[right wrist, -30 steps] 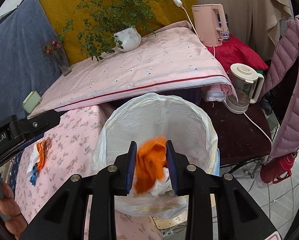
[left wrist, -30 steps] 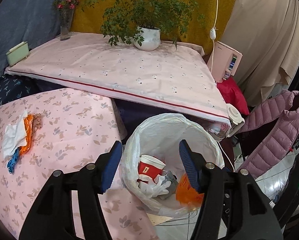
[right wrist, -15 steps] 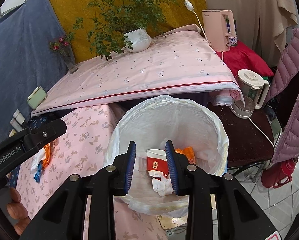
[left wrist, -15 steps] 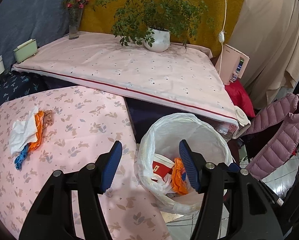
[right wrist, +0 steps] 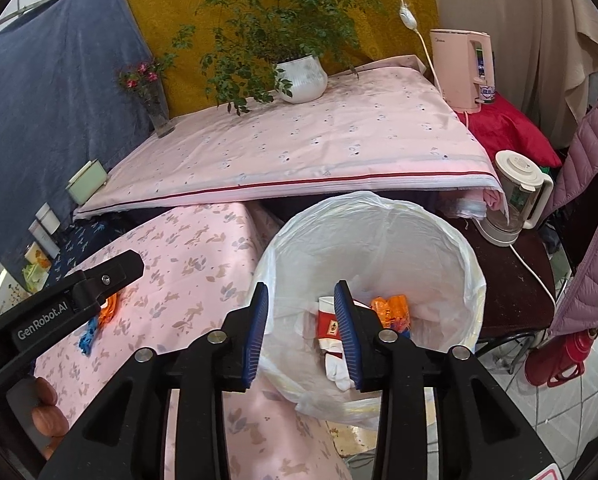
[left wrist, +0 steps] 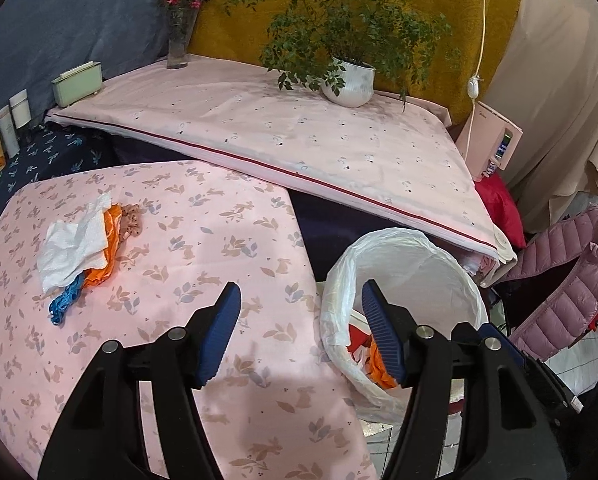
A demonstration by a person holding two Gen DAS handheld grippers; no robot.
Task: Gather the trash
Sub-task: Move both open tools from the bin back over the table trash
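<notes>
Left gripper (left wrist: 299, 312), jaws apart and empty (right gripper (right wrist: 301, 320) likewise), faces the crumpled white-orange-blue wrapper pile (left wrist: 81, 252) at frame left.

Bin liner (right wrist: 451, 264): thin translucent white plastic, crinkled, slight gloss. Tablecloth (left wrist: 203, 240): matt pink cloth w/ leaf & rabbit print, smooth. Tissue (left wrist: 73, 246): white paper, embossed, crumpled. Orange wrapper (left wrist: 111, 240) under it: shiny plastic film. Blue scrap (left wrist: 65, 300): crinkly, material unclear. Left gripper (left wrist: 299, 328) & right gripper (right wrist: 301, 330): matt black plastic bodies w/ metal screws, ribbed blue rubbery pads (right wrist: 349, 330). Plant pot (right wrist: 302, 79): glossy white ceramic look. Puffer jacket (left wrist: 571, 280): quilted mauve fabric, faint sheen.
</notes>
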